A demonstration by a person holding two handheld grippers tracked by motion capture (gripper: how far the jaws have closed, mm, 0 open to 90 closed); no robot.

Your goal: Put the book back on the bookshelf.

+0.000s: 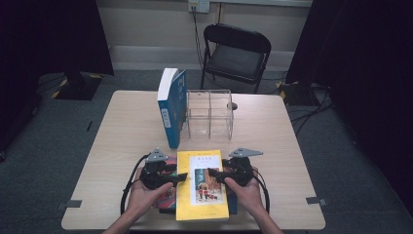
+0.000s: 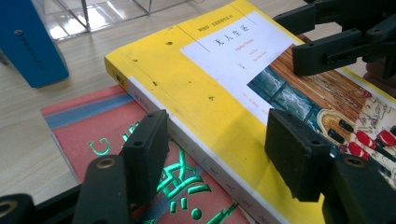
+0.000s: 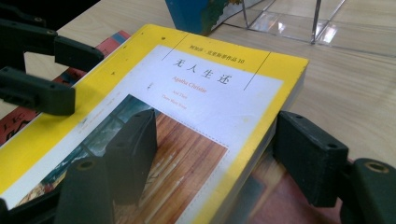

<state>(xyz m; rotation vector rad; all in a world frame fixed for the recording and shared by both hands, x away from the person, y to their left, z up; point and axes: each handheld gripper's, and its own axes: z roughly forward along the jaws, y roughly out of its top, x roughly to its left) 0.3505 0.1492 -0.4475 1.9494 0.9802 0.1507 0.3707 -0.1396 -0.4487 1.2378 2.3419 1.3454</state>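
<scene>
the yellow book lies flat at the near edge of the table, about midway along it, stacked on a red book on its left and another, darker book under its right side. both grippers are on it from either side. the left gripper has its tongs apart and straddling the yellow book's left long edge, one jaw over the red cover below, the other over the yellow cover; neither looks pressed home. the right gripper mirrors this on the right long edge, tongs apart, one jaw above the cover picture and the other beyond the page edge.

the step in hand looks like the grasp of the top book, before any lift. farther back, a blue book stands upright against the left wall of a clear acrylic holder near the far middle of the table, so the likely aim is to stand the yellow book there too.

the next move calls for each jaw pair to settle around the book's thickness, the lower jaw slipping under the edge without catching the books beneath, then closing evenly on both sides so that the book rises level and does not fan open.
</scene>
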